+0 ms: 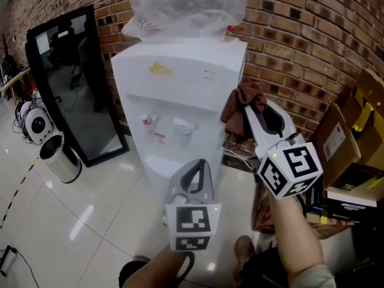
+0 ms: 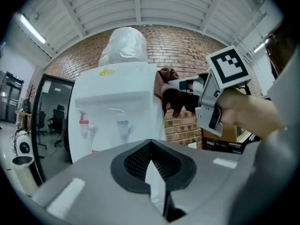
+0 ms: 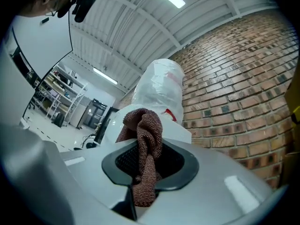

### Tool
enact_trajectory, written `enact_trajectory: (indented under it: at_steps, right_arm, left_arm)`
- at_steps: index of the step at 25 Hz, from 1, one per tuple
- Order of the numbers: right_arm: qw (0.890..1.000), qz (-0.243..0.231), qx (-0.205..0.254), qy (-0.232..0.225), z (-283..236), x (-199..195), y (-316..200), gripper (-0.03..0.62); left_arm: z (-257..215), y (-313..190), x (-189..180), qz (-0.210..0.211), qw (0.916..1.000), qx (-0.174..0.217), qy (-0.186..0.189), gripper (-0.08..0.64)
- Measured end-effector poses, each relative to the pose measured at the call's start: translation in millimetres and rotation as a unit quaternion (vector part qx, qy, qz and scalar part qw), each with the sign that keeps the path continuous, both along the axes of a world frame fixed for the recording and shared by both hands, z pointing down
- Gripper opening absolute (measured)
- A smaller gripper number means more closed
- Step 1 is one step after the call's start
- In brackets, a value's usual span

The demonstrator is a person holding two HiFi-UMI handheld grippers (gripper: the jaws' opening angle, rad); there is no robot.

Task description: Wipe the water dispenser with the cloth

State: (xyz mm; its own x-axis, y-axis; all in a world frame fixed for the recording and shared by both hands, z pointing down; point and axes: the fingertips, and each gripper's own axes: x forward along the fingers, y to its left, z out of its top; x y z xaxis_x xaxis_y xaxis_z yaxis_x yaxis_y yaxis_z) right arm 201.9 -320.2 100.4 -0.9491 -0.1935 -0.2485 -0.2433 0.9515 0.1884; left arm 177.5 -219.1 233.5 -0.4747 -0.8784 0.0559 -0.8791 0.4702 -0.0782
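Head view: right hand-held gripper point(image 1: 251, 110) clamps the brown cloth point(image 1: 247, 95) at the white water dispenser's point(image 1: 180, 83) upper right side; left hand-held gripper point(image 1: 201, 163) is closed and empty, lower down.

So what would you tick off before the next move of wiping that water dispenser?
1. Cloth clamped in right hand-held gripper: ok.
2. Cloth touching the water dispenser: cannot tell.
3. Left hand-held gripper shut and empty: ok.
4. Left hand-held gripper clear of the taps: ok.
5. Plastic-wrapped bottle seated on top: ok.
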Motion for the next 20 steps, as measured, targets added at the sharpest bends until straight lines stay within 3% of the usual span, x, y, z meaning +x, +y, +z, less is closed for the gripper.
enact_trajectory:
  at_steps: [10,20]
  right_arm:
    - [0.997,-0.01,-0.038,0.072,101,-4,-3,0.094]
    - [0.98,-0.022,-0.072,0.184,207,-9,-2,0.094]
  left_arm:
    - [20,8,-3,-0.012,0.9998,-0.013,0.009,0.0]
    - [62,-4,-4,-0.007,0.9992,-0.033,0.021,0.0]
